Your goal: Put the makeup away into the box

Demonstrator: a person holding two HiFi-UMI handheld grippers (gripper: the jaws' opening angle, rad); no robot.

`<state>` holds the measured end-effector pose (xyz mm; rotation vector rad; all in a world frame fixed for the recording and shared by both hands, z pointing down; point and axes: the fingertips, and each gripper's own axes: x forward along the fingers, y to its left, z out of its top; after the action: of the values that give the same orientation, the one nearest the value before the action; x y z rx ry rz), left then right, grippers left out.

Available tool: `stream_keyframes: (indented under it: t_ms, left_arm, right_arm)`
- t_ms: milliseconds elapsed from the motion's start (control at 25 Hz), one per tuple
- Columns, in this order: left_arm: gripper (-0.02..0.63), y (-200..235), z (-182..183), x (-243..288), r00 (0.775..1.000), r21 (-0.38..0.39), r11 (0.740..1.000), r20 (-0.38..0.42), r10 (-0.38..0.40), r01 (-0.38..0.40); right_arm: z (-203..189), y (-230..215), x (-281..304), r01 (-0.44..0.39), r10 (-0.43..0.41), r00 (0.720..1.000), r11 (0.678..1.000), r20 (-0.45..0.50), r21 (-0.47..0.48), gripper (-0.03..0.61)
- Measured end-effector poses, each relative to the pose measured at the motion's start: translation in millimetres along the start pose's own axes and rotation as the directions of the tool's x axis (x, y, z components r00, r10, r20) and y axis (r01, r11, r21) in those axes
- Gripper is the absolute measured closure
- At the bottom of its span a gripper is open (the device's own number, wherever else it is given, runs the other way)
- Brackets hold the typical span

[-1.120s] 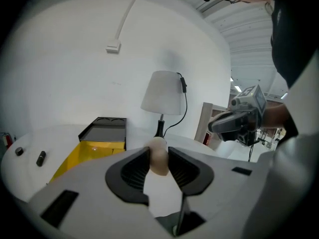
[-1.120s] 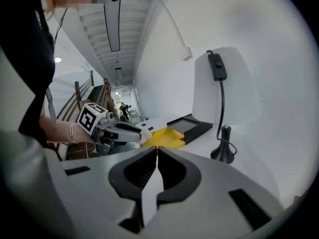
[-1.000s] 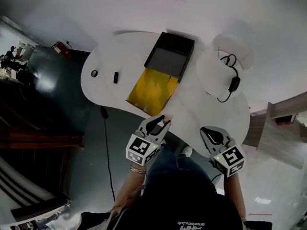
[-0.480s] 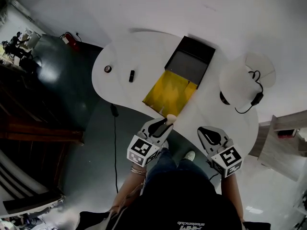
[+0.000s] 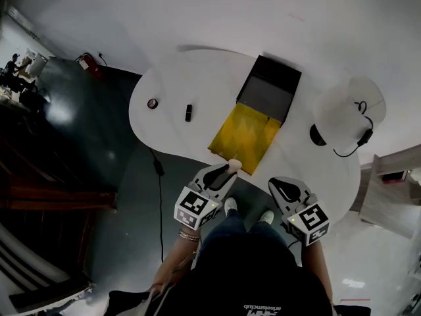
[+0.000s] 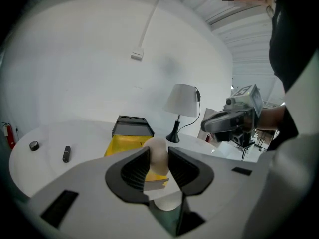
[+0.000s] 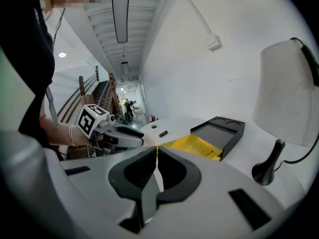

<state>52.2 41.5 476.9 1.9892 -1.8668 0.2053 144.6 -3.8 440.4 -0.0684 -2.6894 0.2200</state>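
Observation:
A black box (image 5: 270, 87) stands open on the white table (image 5: 197, 71), its yellow part (image 5: 245, 137) stretching toward me. My left gripper (image 5: 228, 170) is shut on a beige egg-shaped makeup sponge (image 6: 158, 156), held at the near end of the yellow part (image 6: 124, 144). To the right, my right gripper (image 5: 279, 184) hovers over the table's near edge; its jaws are shut with nothing between them (image 7: 155, 166). A small round makeup pot (image 5: 152, 103) and a black stick (image 5: 189, 112) lie on the table left of the box (image 6: 132, 127).
A white lamp (image 5: 348, 114) with a black base and cord stands to the right of the box. Dark floor with a black cable (image 5: 158, 170) lies to the left of the table. A wooden stand (image 5: 388, 189) is at the far right.
Both grippers have shifted left along the table's near edge. The sponge in the left gripper now sits at the near end of the box's yellow part. Neither gripper's jaws changed.

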Motion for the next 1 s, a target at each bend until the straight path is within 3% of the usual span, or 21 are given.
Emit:
stream_keyframes:
  t_ms: [440,1000]
  left_arm:
    - [0.486,33,-1,-25,0.998,0.025,0.998,0.004,-0.059,0.059]
    - [0.488,66,2,-39,0.999,-0.028,1.000,0.038,0.004,-0.003]
  right_arm:
    - [11,27,43,0.051,-0.052,0.999,0.998,0.016,0.022,0.555]
    - [23,21,77,0.022,-0.022,1.000,1.000,-0.013,-0.003,0.555]
